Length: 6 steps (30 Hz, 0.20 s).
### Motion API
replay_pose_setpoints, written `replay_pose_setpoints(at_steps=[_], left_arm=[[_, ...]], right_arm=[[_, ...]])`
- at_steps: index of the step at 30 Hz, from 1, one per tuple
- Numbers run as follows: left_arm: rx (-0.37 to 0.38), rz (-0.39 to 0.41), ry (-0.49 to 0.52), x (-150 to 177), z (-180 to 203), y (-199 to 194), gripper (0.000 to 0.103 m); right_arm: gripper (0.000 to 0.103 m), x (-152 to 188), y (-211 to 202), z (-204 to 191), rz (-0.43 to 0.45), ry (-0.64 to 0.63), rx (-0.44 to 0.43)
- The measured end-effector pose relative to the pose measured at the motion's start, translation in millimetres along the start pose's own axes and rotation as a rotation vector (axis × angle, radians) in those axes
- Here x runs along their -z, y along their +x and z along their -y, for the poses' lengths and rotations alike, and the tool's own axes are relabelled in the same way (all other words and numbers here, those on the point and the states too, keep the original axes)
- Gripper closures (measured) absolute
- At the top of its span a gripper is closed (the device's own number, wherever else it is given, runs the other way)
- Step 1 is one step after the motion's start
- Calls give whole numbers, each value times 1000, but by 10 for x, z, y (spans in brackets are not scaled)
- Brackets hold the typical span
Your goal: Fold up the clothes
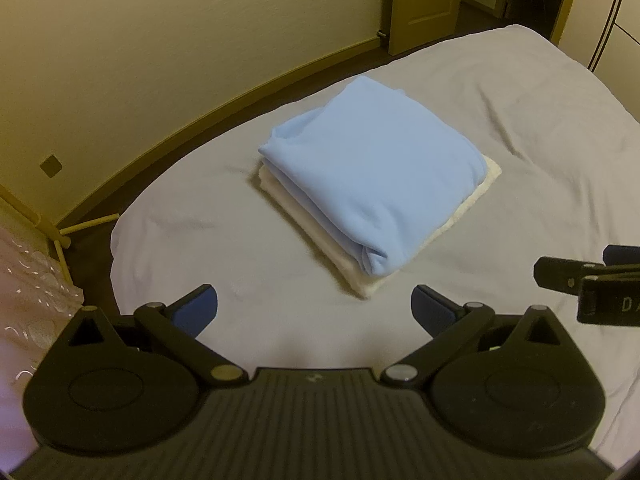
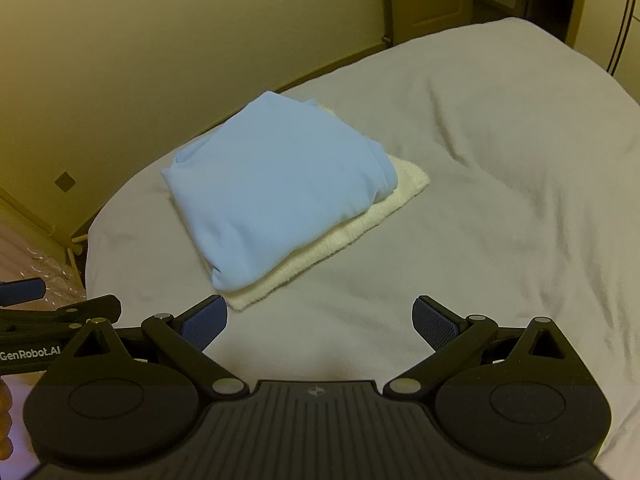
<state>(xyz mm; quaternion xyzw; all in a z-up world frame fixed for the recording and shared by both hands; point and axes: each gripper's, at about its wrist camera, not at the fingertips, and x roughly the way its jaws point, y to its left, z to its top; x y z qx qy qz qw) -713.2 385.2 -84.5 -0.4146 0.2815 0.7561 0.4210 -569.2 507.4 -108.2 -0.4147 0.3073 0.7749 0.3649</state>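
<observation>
A folded light-blue garment (image 1: 372,172) lies on top of a folded white fleece garment (image 1: 356,268), stacked on the grey bed sheet (image 1: 520,120). The stack also shows in the right wrist view, blue garment (image 2: 276,188) over white one (image 2: 336,240). My left gripper (image 1: 314,308) is open and empty, held above the sheet just short of the stack's near corner. My right gripper (image 2: 320,320) is open and empty, near the stack's near edge. Each gripper shows at the edge of the other's view, the right one (image 1: 592,280) and the left one (image 2: 44,316).
The bed's left edge (image 1: 120,240) drops to a dark floor beside a beige wall (image 1: 160,60). A wooden frame with plastic wrap (image 1: 32,272) stands at the far left. A door (image 1: 424,0) is open beyond the bed.
</observation>
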Motion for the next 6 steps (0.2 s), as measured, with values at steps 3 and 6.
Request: replay_pose_setpoints(at_steps=[3,6], left_arm=[[-2,20,12,24,3,-41,1],[0,35,29,35,6,-99,1]], right_arm=[[1,6,-42,-27,8,-2,3],[1,29,-110,-49,21,-1,4]])
